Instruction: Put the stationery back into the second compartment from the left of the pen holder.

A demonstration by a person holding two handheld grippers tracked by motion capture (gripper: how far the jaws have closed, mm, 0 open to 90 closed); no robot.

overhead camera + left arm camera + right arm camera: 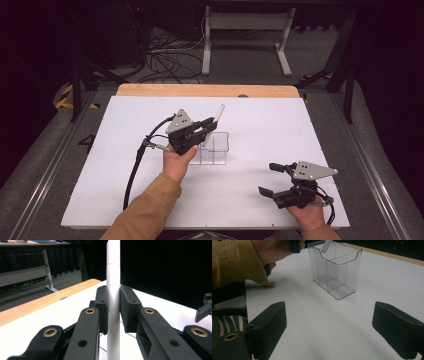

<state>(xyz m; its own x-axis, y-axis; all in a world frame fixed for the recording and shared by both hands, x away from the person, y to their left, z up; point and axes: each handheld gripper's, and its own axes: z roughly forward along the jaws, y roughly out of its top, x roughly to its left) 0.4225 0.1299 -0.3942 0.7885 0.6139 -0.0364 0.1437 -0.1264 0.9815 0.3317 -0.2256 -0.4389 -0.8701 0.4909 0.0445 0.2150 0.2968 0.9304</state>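
over the clear plastic holder [215, 148] near the middle of the white surface [280, 125], i have the left hand-held gripper [206, 126] clamped on a slim white tube [216, 116]. its jaws are closed about as far as they go, and the left gripper view shows both pads pressed flat against the tube [113, 290], one on each side, at about the middle of its length. the tube stands tilted, upper end leaning away from me, and the right gripper view shows its lower tip [326, 247] just inside the holder's top rim [334, 245], over the back compartment as far as i can tell.

i judge the tube to be light and stiff, with a smooth round wall that could slip or swivel between flat pads, so a mid-length hold with steady squeeze seems right to me; gripping nearer an end would let it pivot. it shows a faint seam higher up, perhaps a cap, so i would not hold it there.

the holder [337, 270] looks thin-walled, light and easy to nudge or tip, with two compartments split by a clear divider.

the right hand-held gripper [272, 178] rests at the near right of the surface, well apart from the holder, jaws spread wide with nothing between them.
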